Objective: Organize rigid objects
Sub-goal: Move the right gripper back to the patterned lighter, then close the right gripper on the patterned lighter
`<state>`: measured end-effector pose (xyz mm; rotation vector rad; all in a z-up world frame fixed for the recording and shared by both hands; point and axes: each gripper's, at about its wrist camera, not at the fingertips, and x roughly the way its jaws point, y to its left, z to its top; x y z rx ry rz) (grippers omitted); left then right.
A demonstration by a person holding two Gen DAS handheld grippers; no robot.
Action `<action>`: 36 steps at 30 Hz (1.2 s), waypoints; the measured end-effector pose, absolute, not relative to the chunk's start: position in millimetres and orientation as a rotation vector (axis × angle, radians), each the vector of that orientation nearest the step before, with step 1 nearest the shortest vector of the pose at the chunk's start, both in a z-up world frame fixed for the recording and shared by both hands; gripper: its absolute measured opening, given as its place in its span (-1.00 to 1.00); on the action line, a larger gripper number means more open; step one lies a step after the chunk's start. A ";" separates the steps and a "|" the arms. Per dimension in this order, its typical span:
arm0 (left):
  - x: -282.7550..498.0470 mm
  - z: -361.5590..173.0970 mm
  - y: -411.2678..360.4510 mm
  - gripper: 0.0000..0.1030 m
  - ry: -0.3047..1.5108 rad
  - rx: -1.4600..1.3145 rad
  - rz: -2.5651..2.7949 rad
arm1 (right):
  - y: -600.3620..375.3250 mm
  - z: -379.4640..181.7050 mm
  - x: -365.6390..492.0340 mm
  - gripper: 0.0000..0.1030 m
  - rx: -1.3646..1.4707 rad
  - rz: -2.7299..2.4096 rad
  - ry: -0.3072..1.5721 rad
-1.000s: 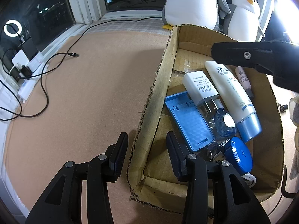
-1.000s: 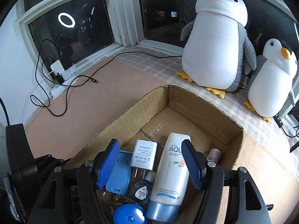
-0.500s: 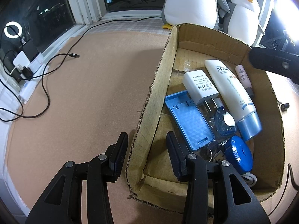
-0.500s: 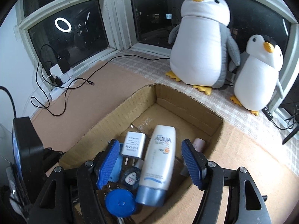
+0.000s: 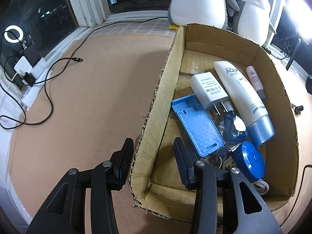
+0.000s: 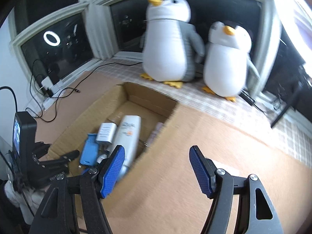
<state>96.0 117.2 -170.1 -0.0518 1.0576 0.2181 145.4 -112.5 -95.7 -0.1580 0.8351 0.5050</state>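
Our left tongs (image 5: 153, 144) straddle the near left wall of the cardboard box (image 5: 214, 41): one finger outside, the other inside, closed as far as the wall lets them, so they are clamped on the cardboard. The box sits on the brown worktop (image 5: 87, 107) with its open top facing up.

The things being sorted lie inside the box, crowded toward its near right part. A white adapter (image 5: 208, 89) lies flat with its prongs pointing toward us, and a white sunscreen tube (image 5: 241, 93) lies just beside it, blue cap nearest us. A slim pink tube (image 5: 254, 80) lies along the right wall, next to the sunscreen. A blue phone case (image 5: 198, 124) lies to the left of the adapter, touching it. A small blue bottle (image 5: 235, 128) rests between the case and the sunscreen cap, and a round blue tape measure (image 5: 250, 160) sits nearer still, with keys (image 5: 222, 154) just beside it.

Our right tongs (image 6: 156, 149) hang over the bare worktop to the right of the box, blue pads well apart and nothing between them. That view is blurred. Two plush penguins, a large penguin (image 6: 167, 44) and a small penguin (image 6: 226, 62), stand by the window behind the box. A black cable (image 5: 48, 97) trails across the worktop on the left
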 end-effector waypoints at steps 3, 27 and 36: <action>96.1 -170.4 116.7 -0.19 1.059 -0.048 0.219 | -138.7 -101.6 146.6 0.26 -0.140 0.472 0.844; 95.8 -169.9 114.6 -0.19 1.062 -0.043 0.224 | -179.9 -166.4 198.7 0.26 -0.336 0.400 0.977; 95.6 -170.1 114.8 -0.19 1.062 -0.047 0.224 | -177.2 -179.5 219.5 -0.02 -0.312 0.415 1.019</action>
